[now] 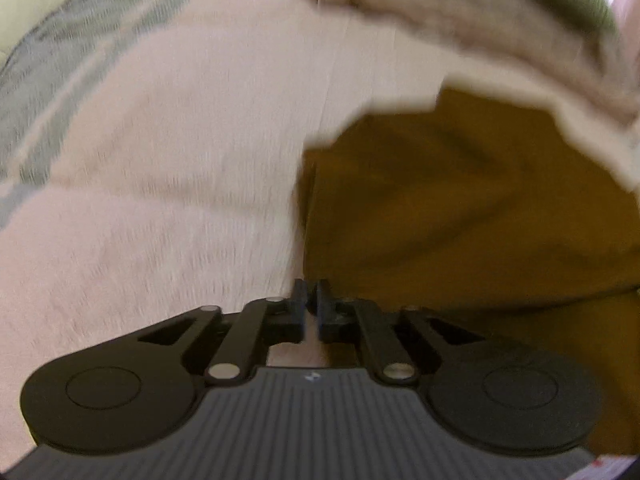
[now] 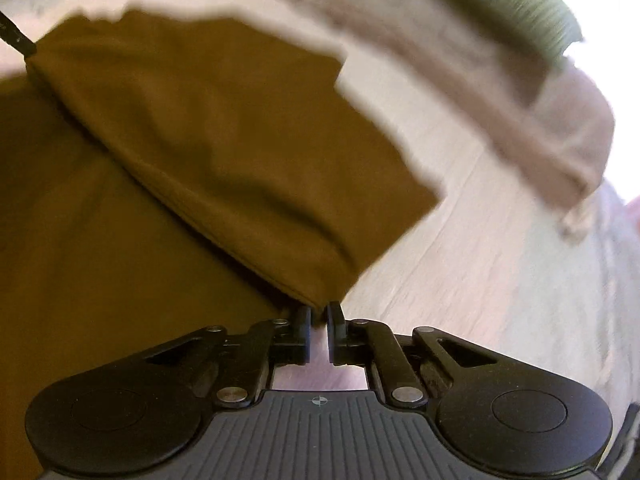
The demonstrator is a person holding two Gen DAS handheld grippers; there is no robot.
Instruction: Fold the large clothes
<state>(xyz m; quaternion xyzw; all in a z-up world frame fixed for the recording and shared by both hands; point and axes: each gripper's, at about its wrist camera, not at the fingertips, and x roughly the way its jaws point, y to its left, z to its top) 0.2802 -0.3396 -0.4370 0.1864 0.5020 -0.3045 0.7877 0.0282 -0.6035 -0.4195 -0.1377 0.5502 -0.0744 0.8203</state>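
A mustard-brown garment [image 1: 460,208] lies on a pale pink sheet [image 1: 160,168], filling the right half of the left wrist view. My left gripper [image 1: 313,300] is shut on the garment's edge, where the brown cloth meets the sheet. In the right wrist view the same garment [image 2: 208,140] spreads from the left across the centre, with a fold ridge running down to my fingers. My right gripper [image 2: 319,314] is shut on a corner of it. A black tip of the left gripper [image 2: 16,38] shows at the far left edge. Both views are motion-blurred.
A beige towel or blanket [image 2: 460,72] with a green ribbed piece [image 2: 520,4] behind it lies along the far side. Grey fabric [image 1: 68,52] sits at the upper left of the left wrist view. Pink sheet [image 2: 500,260] stretches to the right of the garment.
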